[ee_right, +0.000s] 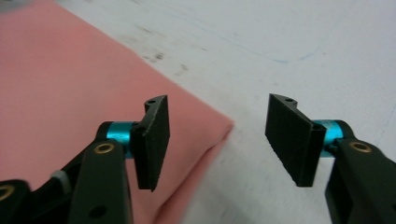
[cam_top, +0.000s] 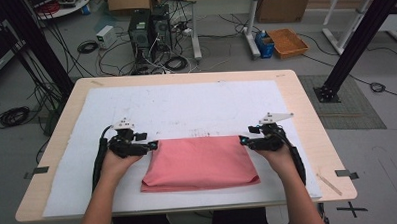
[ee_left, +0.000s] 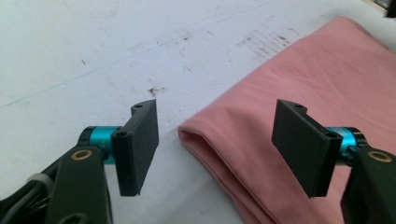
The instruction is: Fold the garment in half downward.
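A folded pink cloth (cam_top: pixel 198 163) lies flat on the white mat (cam_top: pixel 186 110) near the table's front. My left gripper (cam_top: pixel 151 144) stands at the cloth's far left corner, and in the left gripper view its jaws (ee_left: pixel 219 147) are wide apart over the folded corner of the pink cloth (ee_left: pixel 289 93), touching nothing. At the far right corner is my right gripper (cam_top: pixel 243 140). In the right gripper view its jaws (ee_right: pixel 219 140) are also apart, with the cloth's corner (ee_right: pixel 70 84) below the gap. Neither pair of pads presses on the fabric.
The white mat covers most of the wooden table (cam_top: pixel 306 103). Dark smudges mark the mat behind the cloth (cam_top: pixel 202 132). Beyond the table are computer towers (cam_top: pixel 148 28), cables on the floor and an orange tray (cam_top: pixel 287 41). Black frame posts stand at both sides.
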{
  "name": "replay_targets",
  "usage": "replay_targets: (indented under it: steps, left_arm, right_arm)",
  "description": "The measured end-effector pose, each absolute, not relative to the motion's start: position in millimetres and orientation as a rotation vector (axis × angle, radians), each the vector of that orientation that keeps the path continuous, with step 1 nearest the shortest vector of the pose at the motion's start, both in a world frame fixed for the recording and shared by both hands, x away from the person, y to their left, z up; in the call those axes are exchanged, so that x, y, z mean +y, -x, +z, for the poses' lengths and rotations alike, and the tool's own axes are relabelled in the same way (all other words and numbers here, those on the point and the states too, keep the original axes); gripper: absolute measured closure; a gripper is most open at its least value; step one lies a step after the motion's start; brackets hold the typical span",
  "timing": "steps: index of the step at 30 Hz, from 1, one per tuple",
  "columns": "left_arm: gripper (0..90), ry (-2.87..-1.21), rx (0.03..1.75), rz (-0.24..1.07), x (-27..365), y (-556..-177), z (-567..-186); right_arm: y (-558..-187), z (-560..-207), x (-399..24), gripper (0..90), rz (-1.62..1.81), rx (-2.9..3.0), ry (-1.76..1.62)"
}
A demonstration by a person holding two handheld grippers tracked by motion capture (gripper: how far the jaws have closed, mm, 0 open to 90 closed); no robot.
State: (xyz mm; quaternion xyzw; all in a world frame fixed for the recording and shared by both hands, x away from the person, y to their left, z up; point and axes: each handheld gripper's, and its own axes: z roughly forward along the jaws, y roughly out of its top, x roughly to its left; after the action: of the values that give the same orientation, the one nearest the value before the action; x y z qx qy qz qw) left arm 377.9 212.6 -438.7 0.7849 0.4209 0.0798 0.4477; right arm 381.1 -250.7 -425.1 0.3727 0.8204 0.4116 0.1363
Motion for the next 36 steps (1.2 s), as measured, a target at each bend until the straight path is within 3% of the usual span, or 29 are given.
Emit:
replay_targets:
  steps: [2,4,5,7,10,16,30,31,36]
  left_arm:
    - [38.8,-1.938,1.054,0.163,212,-382,-444]
    - [45.9,-1.981,1.044,0.164,208,-383,-450]
    - [53.0,-1.994,1.039,0.186,207,-382,-449]
    - [67.7,-2.006,1.024,0.167,205,-382,-449]
    - [80.8,-2.010,1.008,0.175,200,-381,-450]
    - [83.7,-1.960,1.007,0.209,195,-382,-446]
    - [81.6,-1.941,1.018,0.242,185,-412,-445]
    - [78.5,-1.937,1.027,0.270,186,-411,-444]
    - [46.6,-1.877,1.075,0.289,200,-403,-428]
  right_arm:
    - [-393,-436,-245,46.5,1.142,2.431,-1.128]
    - [-396,-446,-240,60.6,1.096,2.479,-1.127]
    - [-395,-445,-241,73.4,1.087,2.476,-1.117]
    - [-395,-444,-244,83.2,1.117,2.508,-1.137]
    - [-395,-443,-245,88.2,1.124,2.508,-1.140]
    - [-395,-435,-258,89.0,1.147,2.447,-1.145]
    - [-426,-430,-267,88.3,1.061,2.401,-1.190]
    - [-425,-431,-267,85.5,1.059,2.403,-1.196]
    - [-414,-424,-267,43.1,1.137,2.316,-1.213]
